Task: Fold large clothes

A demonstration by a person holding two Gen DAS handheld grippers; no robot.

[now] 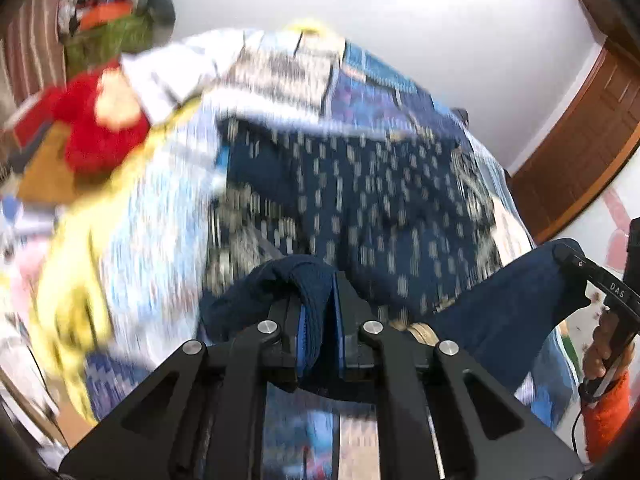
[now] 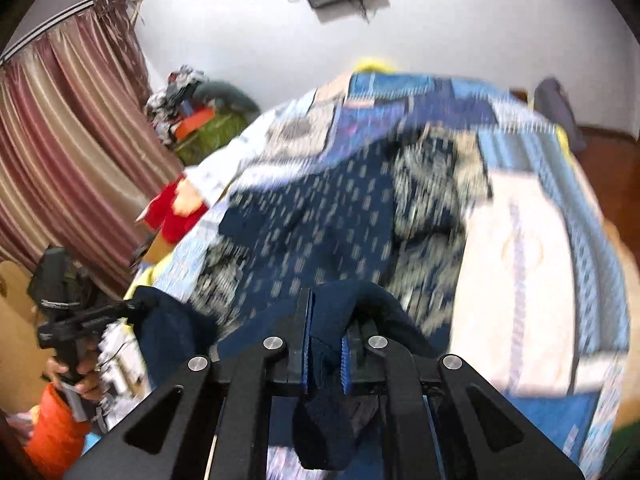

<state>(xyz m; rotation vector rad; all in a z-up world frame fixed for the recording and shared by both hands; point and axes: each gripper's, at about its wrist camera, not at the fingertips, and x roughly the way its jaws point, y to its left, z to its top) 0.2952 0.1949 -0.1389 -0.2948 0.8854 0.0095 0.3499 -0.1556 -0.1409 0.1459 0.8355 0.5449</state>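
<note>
A large dark blue garment [image 1: 360, 200] with small pale dashes lies spread over a patchwork bed, also seen in the right wrist view as the garment [image 2: 320, 224]. My left gripper [image 1: 320, 312] is shut on a bunched dark blue edge of it, the cloth pinched between the blue pads. My right gripper [image 2: 326, 332] is shut on another dark blue edge, with a fold hanging below the fingers. Each gripper shows in the other's view: the right gripper [image 1: 576, 268] at the right edge, the left gripper [image 2: 132, 306] at the left, both with cloth. Everything is motion-blurred.
The patchwork bedcover [image 2: 520, 264] in blue and cream fills the bed. A red plush toy [image 1: 96, 128] lies at the bed's left side. A pile of clothes and a green bag [image 2: 208, 132] sits by the striped curtain [image 2: 68, 152]. A wooden door [image 1: 584, 132] stands to the right.
</note>
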